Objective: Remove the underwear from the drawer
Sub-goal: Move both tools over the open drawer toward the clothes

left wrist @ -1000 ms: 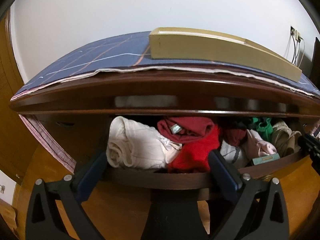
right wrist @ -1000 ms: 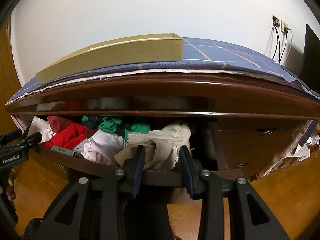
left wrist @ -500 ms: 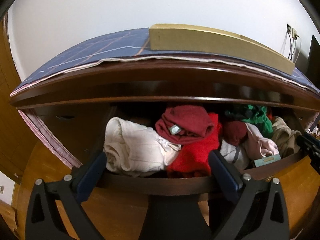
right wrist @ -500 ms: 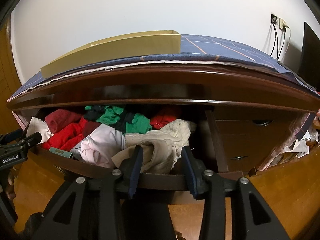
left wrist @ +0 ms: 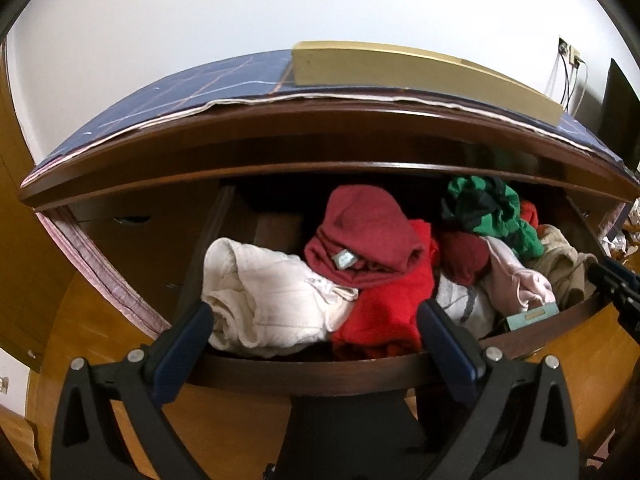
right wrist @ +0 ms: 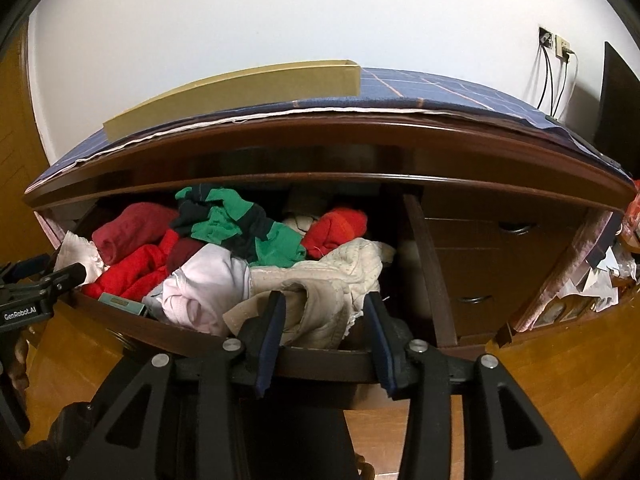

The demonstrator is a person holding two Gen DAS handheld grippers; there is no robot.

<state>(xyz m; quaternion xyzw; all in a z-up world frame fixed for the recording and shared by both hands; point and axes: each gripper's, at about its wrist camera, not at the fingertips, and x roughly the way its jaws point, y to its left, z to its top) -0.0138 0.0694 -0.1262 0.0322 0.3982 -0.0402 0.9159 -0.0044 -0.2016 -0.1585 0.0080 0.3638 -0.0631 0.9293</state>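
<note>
The dark wooden drawer (left wrist: 304, 376) stands pulled out, full of folded underwear: a white piece (left wrist: 264, 300), a dark red piece (left wrist: 368, 236), a bright red piece (left wrist: 384, 312), a green and black piece (right wrist: 240, 228), a pink piece (right wrist: 200, 292) and a beige piece (right wrist: 320, 300). My left gripper (left wrist: 312, 332) is open over the drawer's front edge, before the white and red pieces. My right gripper (right wrist: 324, 320) is open at the front edge, its fingers either side of the beige piece. The drawer front shows in the right wrist view (right wrist: 320, 364).
A long tan box (left wrist: 420, 72) lies on the blue checked cloth (left wrist: 200, 92) covering the dresser top. Closed drawers with metal handles (right wrist: 516, 228) sit to the right. A small teal box (left wrist: 532, 316) rests at the drawer's front. Cables hang from a wall socket (right wrist: 556, 46).
The drawer has slid further out, showing more clothes. Both grippers stayed at its front edge; the view has risen slightly.
</note>
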